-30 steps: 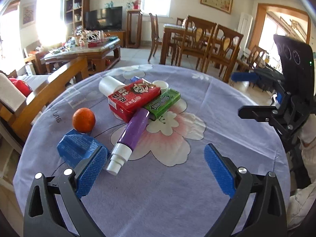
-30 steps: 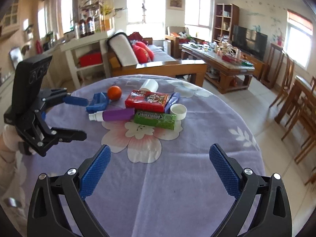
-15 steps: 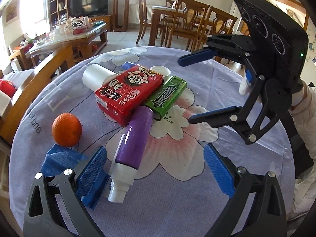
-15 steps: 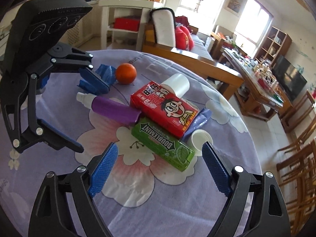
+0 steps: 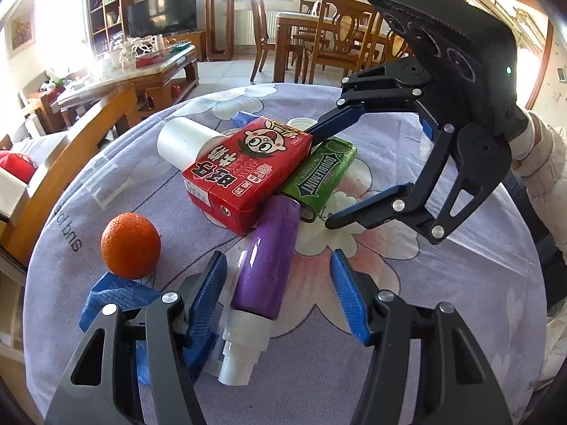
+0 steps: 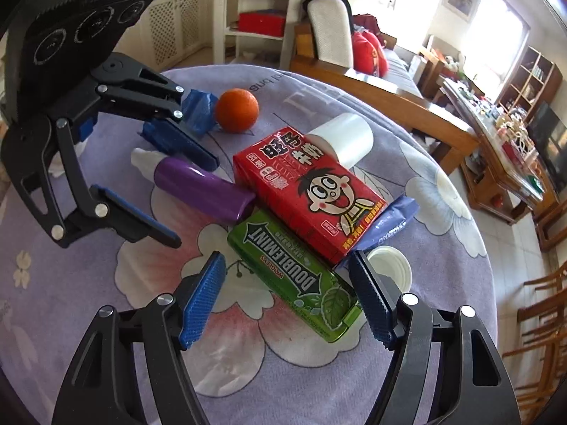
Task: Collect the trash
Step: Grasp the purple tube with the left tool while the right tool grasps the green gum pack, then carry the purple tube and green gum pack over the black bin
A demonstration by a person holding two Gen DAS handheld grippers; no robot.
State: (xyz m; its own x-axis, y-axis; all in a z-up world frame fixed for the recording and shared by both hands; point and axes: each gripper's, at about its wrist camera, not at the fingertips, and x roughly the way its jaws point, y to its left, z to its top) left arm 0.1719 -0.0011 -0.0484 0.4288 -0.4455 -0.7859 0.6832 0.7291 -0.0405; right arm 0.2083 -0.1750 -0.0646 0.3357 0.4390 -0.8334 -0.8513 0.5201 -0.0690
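A purple bottle (image 5: 265,265) with a white cap lies on the lilac flowered tablecloth (image 5: 425,301). My left gripper (image 5: 278,283) straddles it, jaws closing, with gaps still showing beside both pads. Against the bottle's far end lie a red drink carton (image 5: 248,173) and a green gum box (image 6: 294,269). My right gripper (image 6: 287,297) is down around the gum box, jaws closing; its left pad still stands clear of the box. In the right wrist view, the left gripper (image 6: 195,202) brackets the bottle (image 6: 202,191).
An orange (image 5: 130,246) and a crumpled blue wrapper (image 5: 113,301) lie left of the bottle. A white cup (image 5: 184,141), a white lid (image 6: 388,265) and a bluish sachet (image 6: 393,219) lie around the carton. A wooden chair (image 5: 71,152) stands at the table's left edge.
Both pairs of jaws have narrowed. The right gripper has swung in and come down around the green gum box. The left gripper closed in on the purple bottle, then held still.
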